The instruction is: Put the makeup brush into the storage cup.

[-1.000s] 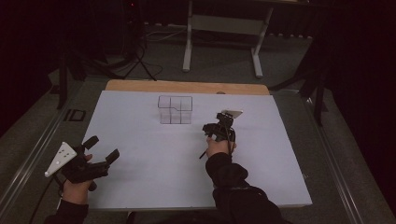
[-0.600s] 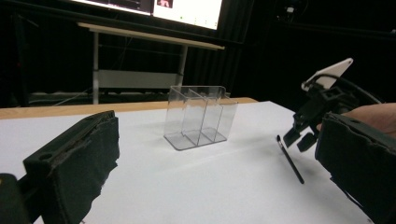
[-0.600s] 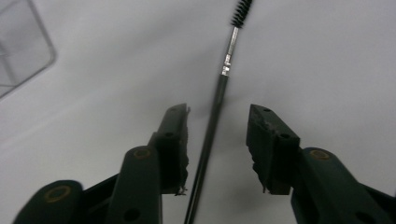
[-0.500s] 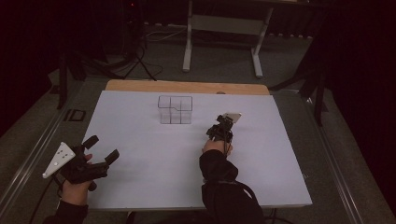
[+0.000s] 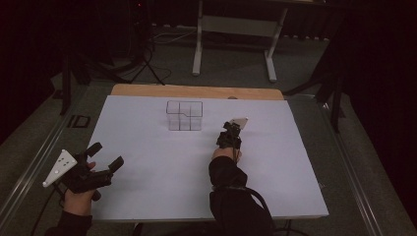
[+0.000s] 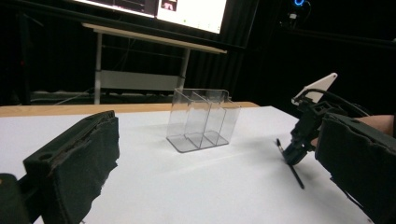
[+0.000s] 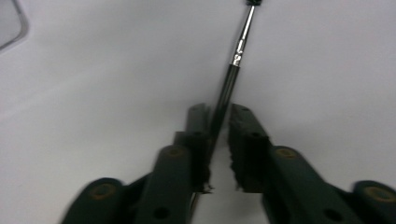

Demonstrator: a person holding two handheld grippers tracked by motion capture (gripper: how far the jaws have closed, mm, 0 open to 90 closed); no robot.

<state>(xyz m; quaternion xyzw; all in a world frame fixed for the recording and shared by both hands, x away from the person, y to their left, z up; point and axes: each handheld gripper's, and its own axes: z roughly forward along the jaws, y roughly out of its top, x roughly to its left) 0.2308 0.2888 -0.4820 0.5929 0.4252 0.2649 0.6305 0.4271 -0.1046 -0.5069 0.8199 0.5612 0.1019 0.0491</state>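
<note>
While the right gripper [image 7: 218,122], its jaws just closing, clamps the thin brush [image 7: 227,84], lift it level toward the clear organizer [image 5: 184,115].

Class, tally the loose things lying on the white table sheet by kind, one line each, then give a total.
Clear divided organiser: 1
Thin black brush: 1
Total: 2

A clear acrylic organiser [image 5: 185,116] stood upright on the white table [image 5: 147,147]; a metal-legged bench [image 5: 236,24] sat beyond it.
</note>
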